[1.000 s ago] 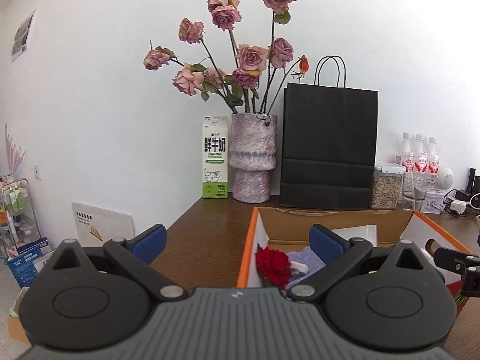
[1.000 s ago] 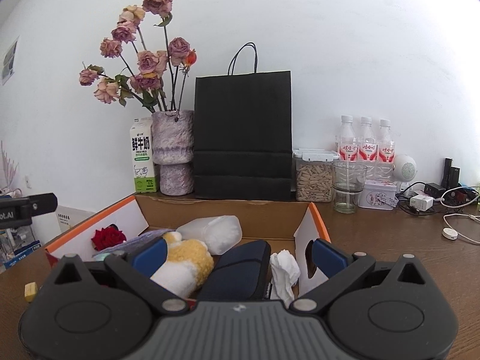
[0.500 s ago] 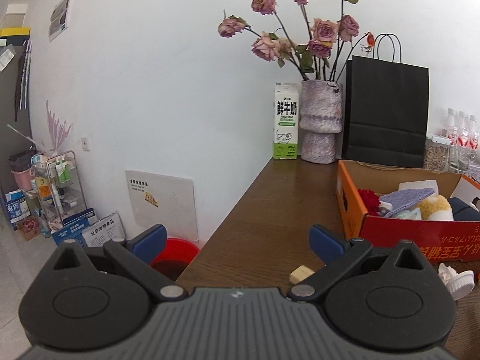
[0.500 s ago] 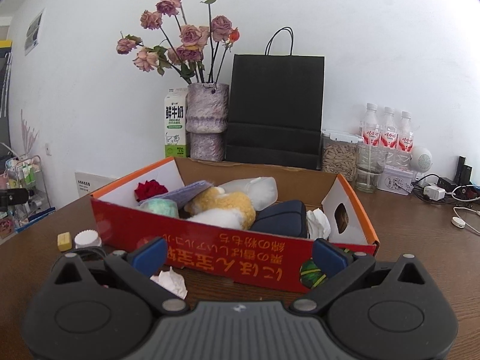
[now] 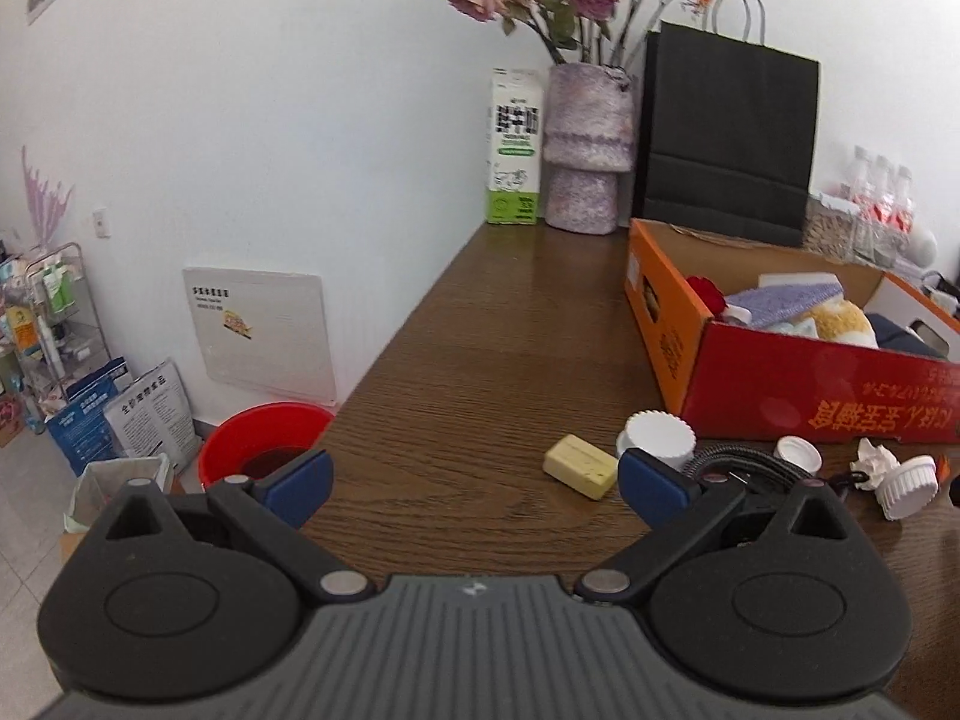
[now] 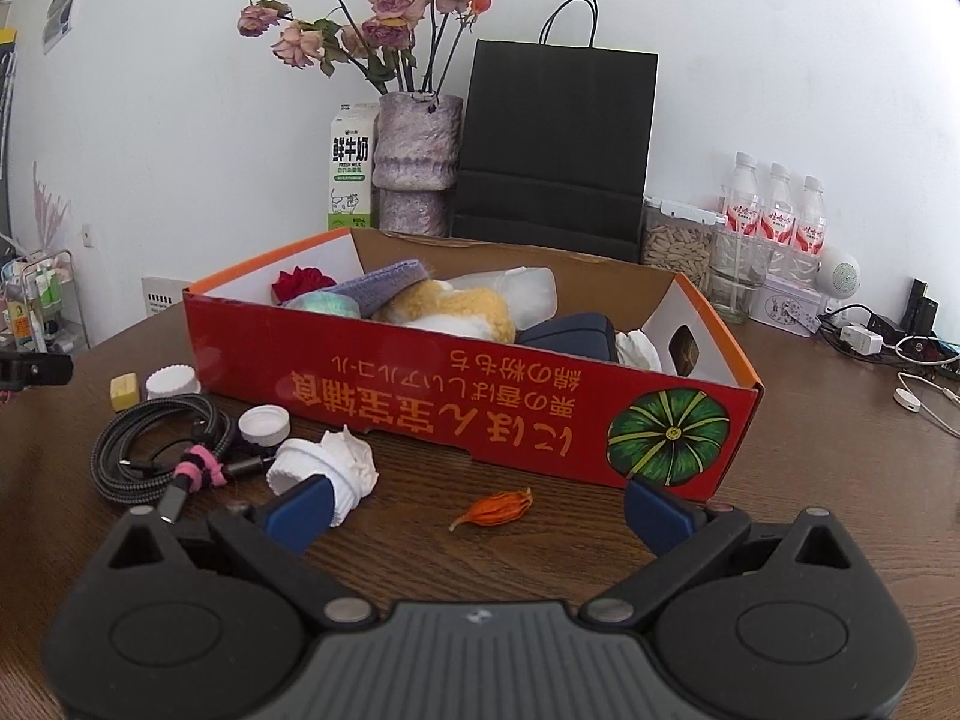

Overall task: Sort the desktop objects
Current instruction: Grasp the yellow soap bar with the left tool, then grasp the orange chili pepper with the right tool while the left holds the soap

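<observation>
Box [image 6: 456,384] on table; cable [image 6: 150,450], caps, tissue beside; both hand-held grippers spread, empty

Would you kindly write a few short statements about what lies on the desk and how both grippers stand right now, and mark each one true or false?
1. Both the left gripper and the right gripper are open and hold nothing. True.
2. The coiled cable lies inside the red box. False: it lies on the table in front of the box.
3. An orange dried flower lies on the table in front of the box. True.
4. The milk carton stands to the right of the black paper bag. False: it stands left of the vase, which is left of the bag.
5. The yellow block is gripped by the left gripper. False: it lies free on the table.
</observation>
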